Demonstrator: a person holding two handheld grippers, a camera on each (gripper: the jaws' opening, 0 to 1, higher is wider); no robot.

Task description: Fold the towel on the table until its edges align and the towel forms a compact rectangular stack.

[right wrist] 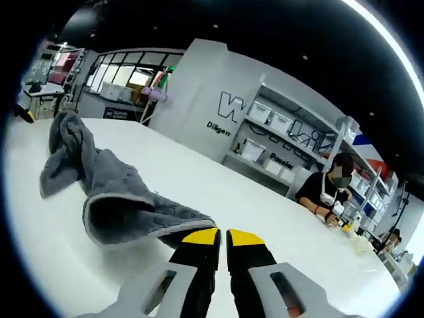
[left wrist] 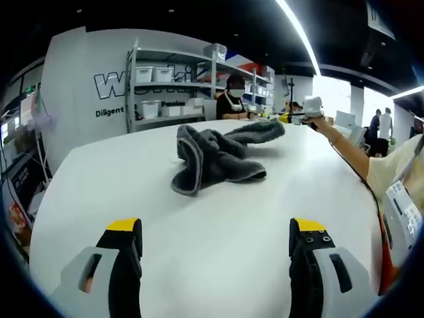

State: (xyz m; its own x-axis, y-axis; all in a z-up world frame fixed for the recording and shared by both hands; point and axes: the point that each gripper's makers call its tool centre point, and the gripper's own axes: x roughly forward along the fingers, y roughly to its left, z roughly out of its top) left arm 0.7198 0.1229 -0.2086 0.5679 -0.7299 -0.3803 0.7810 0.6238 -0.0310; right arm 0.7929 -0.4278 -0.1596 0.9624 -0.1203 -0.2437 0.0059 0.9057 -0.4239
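Observation:
A grey towel [left wrist: 215, 156] lies crumpled in a loose heap in the middle of the white table [left wrist: 132, 192]. In the left gripper view my left gripper [left wrist: 215, 232] hovers over the near part of the table, open wide, well short of the towel, with nothing between its jaws. The right gripper [left wrist: 299, 116] reaches in from the right on a person's outstretched arm and meets the towel's far end. In the right gripper view my right gripper [right wrist: 223, 238] has its yellow-tipped jaws shut on a corner of the towel [right wrist: 112, 192], which trails away to the left.
A person [left wrist: 233, 99] sits at the table's far edge with small items [right wrist: 354, 240] nearby. Shelves with white bins [left wrist: 162, 93] stand behind. The table's curved edge [left wrist: 46, 199] runs on the left. More people stand at the far right.

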